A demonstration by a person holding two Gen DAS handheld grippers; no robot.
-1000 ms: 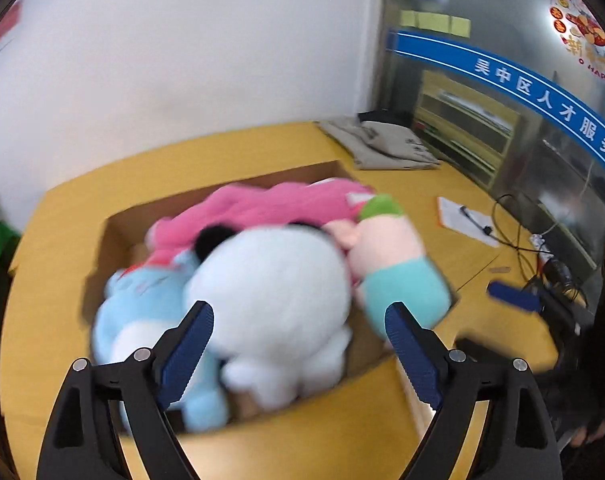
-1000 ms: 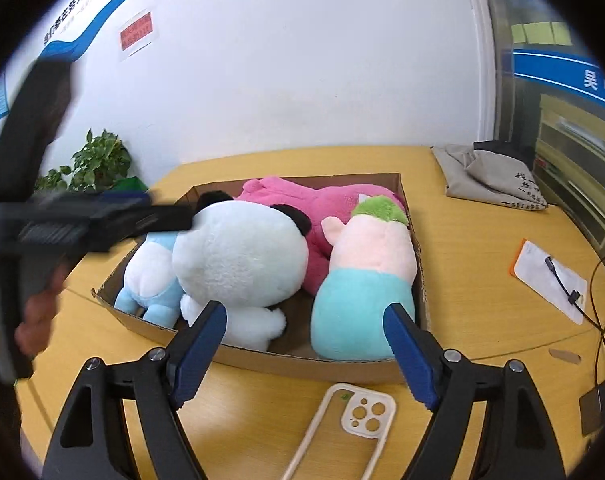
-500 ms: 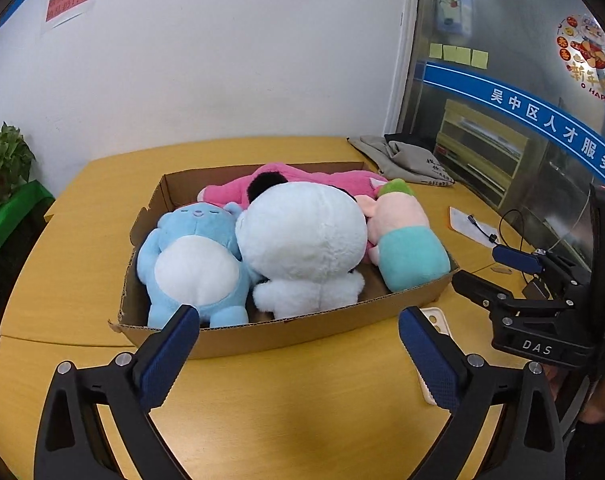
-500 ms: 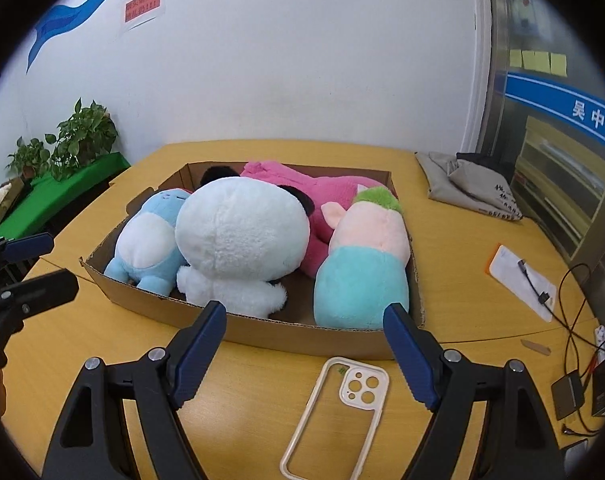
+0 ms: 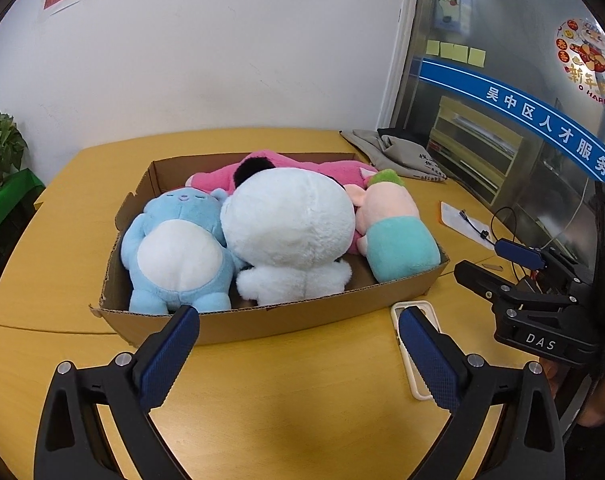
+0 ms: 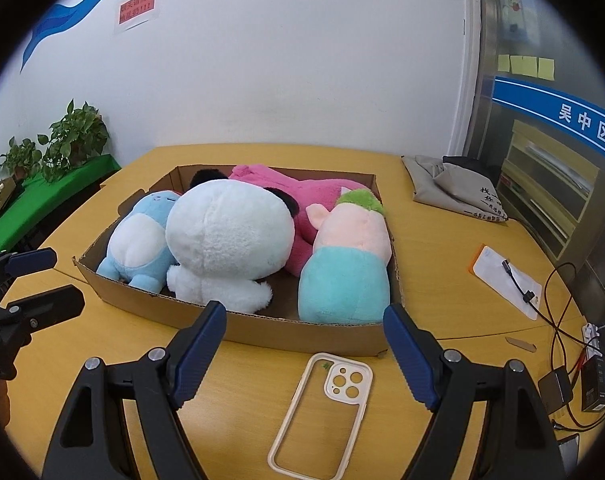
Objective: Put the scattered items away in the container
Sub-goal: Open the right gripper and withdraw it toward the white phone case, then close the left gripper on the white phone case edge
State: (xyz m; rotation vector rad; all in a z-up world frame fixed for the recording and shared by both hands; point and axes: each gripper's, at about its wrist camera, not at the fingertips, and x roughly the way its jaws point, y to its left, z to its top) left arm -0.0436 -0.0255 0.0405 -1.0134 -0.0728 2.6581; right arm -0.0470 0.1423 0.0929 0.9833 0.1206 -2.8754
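Right tool [image 6: 304, 340] empty, phone case [image 6: 322, 412] below

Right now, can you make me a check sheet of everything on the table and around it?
Surface: yellow wooden table.
Job's things: cardboard box holding a blue plush, white plush, pink plush and teal-and-peach plush.
Clutter: phone case lying flat in front of the box; grey cloth bag; paper card.
Grippers: left gripper open, empty; right gripper open, empty, above the phone case.
Cables: black cables at the table's right edge, near small devices.
Surroundings: white wall; potted plants; glass partition.
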